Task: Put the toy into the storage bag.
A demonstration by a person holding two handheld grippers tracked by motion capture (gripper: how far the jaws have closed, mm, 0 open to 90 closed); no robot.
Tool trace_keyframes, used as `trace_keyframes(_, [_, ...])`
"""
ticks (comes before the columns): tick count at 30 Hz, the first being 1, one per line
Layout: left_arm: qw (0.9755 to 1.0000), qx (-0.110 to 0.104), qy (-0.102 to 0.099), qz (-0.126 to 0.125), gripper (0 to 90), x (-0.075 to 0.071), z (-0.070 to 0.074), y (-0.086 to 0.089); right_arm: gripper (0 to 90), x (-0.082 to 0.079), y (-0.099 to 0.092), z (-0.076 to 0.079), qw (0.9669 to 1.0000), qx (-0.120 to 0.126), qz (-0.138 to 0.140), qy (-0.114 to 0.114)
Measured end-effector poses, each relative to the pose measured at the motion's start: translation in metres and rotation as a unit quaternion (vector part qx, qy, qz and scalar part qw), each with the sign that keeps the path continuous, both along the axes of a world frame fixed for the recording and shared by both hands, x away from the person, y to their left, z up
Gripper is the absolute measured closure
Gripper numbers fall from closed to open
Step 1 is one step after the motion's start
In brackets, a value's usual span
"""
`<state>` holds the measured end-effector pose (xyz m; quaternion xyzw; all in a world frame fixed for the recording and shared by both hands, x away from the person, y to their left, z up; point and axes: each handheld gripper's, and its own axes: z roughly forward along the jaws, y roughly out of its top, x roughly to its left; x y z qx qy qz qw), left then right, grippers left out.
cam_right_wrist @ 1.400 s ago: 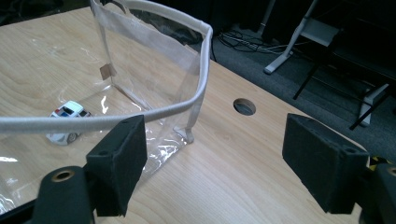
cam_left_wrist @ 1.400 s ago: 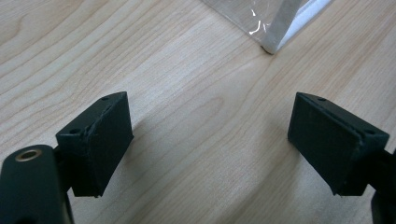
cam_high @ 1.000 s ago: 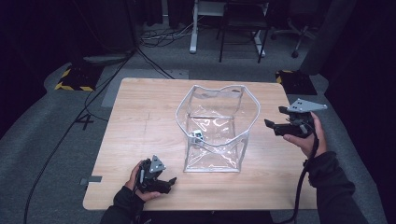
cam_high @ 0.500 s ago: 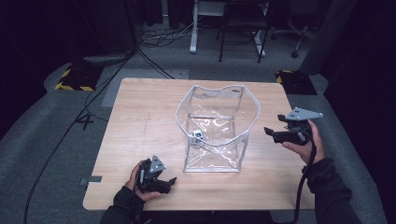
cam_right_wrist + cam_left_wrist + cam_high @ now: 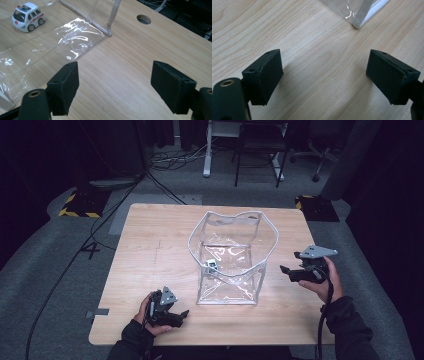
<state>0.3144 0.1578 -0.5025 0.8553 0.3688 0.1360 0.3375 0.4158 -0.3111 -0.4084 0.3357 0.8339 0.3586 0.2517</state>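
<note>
A clear plastic bag (image 5: 231, 260) with a white zip rim stands open in the middle of the wooden table (image 5: 150, 240). Inside it sits a small white toy ambulance (image 5: 211, 265) (image 5: 28, 16). My left gripper (image 5: 181, 314) rests low near the table's front edge, left of the bag, open and empty. Its own view has the bag's lower corner (image 5: 359, 17) just ahead. My right gripper (image 5: 285, 270) hovers to the right of the bag, open and empty, jaws pointing at the bag's side (image 5: 75, 35).
A round cable hole (image 5: 143, 19) is cut in the table beyond the bag. Chairs, a desk frame and cables stand on the grey floor behind the table (image 5: 250, 150).
My right gripper has come down and toward the near side, staying right of the bag. The left gripper has not moved.
</note>
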Motion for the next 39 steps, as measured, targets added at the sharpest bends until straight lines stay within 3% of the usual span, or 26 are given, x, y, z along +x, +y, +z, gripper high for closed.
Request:
trace_keyframes(21, [1.0000,0.000,0.001,0.000,14.1,0.000,0.000,0.000,23.4,-0.014,-0.010,-0.042,0.9993,-0.019,-0.007,0.033])
trace_keyframes(29, [1.0000,0.001,0.001,0.000,14.0,0.000,0.000,0.000,23.4,-0.032,-0.009,-0.065,0.9976,-0.045,-0.003,0.052])
trace_keyframes(32, [1.0000,0.001,0.001,0.000,14.1,0.000,0.000,0.000,23.5,-0.039,-0.012,-0.070,0.9977,-0.036,0.002,0.058])
trace_keyframes(39, [1.0000,0.000,0.001,0.000,14.0,0.000,0.000,0.000,22.4,-0.054,-0.015,-0.081,0.9968,-0.042,0.006,0.068])
